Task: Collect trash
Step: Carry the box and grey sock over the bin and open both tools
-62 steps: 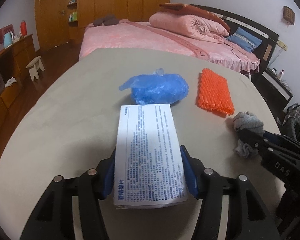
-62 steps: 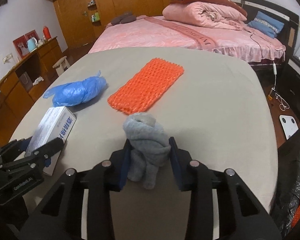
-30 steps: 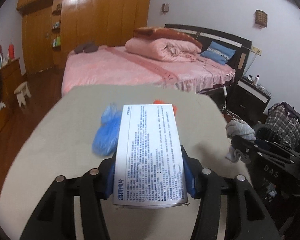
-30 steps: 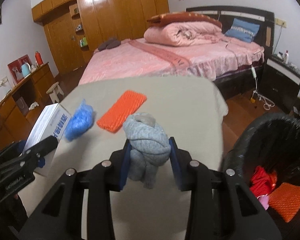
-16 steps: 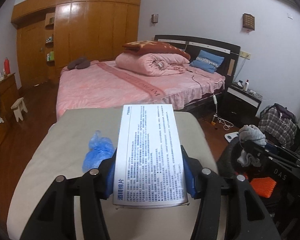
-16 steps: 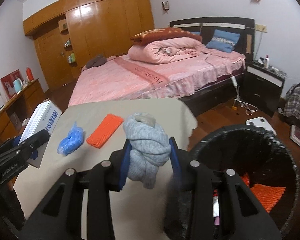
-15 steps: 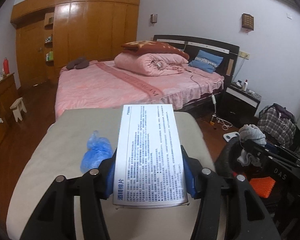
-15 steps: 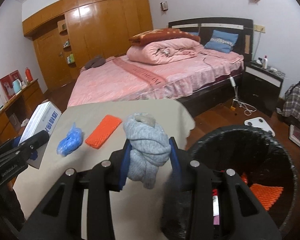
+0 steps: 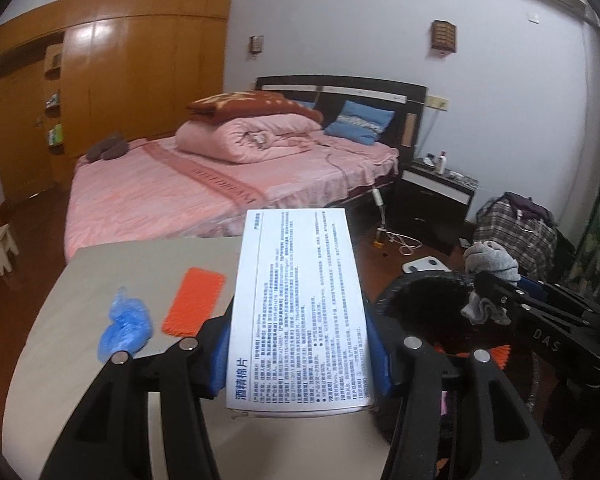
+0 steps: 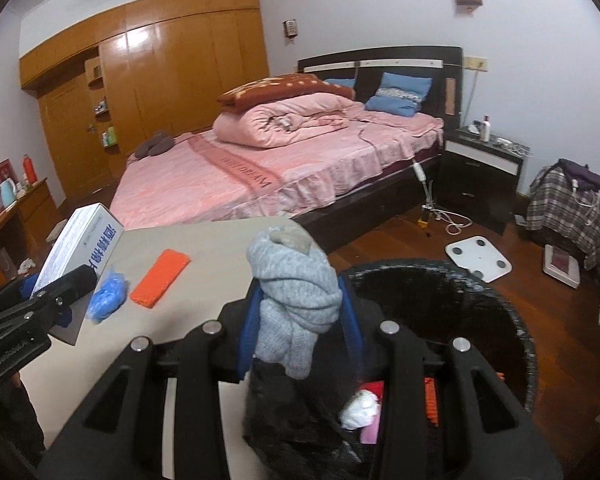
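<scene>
My left gripper [image 9: 300, 344] is shut on a white printed box [image 9: 297, 308] and holds it in the air over the table's right edge; the box also shows in the right wrist view [image 10: 81, 246]. My right gripper [image 10: 300, 320] is shut on a knotted grey sock [image 10: 293, 296] and holds it above the near rim of a black-lined trash bin [image 10: 500, 312]. The sock also shows in the left wrist view [image 9: 488, 268]. A blue plastic bag [image 9: 125, 326] and an orange mesh pad [image 9: 193, 300] lie on the beige table [image 9: 79, 312].
The bin [image 9: 416, 292] stands on the wooden floor right of the table and holds red, white and orange trash [image 10: 364, 404]. A pink bed [image 10: 267, 168], a nightstand [image 10: 484, 172], a white scale [image 10: 478, 258] and a plaid bag [image 10: 572, 200] lie beyond.
Both grippers have lifted their loads off the table and swung right toward the bin. The sock is now above the bin's rim; the box is past the table's edge.
</scene>
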{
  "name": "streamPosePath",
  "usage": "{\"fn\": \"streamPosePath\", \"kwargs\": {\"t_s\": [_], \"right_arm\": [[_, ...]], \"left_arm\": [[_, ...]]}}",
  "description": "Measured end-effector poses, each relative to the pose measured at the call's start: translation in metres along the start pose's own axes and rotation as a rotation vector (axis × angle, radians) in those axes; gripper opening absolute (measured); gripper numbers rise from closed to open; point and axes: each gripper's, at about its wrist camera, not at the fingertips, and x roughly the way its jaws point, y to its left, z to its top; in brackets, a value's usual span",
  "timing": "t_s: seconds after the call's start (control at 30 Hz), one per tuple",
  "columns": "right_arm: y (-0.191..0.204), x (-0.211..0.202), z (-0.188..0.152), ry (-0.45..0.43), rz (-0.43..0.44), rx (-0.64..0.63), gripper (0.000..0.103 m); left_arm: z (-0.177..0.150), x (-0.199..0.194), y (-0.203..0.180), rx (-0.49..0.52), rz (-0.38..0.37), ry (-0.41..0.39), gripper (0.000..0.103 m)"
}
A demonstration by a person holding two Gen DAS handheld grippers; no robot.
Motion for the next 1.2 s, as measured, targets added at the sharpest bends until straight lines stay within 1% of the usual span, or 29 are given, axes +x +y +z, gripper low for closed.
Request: {"fn": "streamPosePath", "kwargs": {"t_s": [0.13,0.53,0.9,1.2], "right_arm": [[-0.018,-0.006,-0.003,-0.009,-0.04,0.011,0.036],[-0.06,-0.018,-0.014,-0.015,-0.12,0.055,0.036],[-0.076,-0.034,-0.018,-0.035,-0.155,0.062,0.036],[-0.091,-0.036,-0.024,-0.026,-0.179,0.074,0.036]], "left_arm": [[0.002,0.0,-0.019,0.024,-0.036,-0.009,0.054],[0.007,0.005,-0.062,0.085,-0.113,-0.013,0.054],[0.009,0.001,-0.088,0.116,-0.154,-0.022,0.054],[0.005,0.009,-0.103,0.143,-0.185,-0.007,0.054]]}}
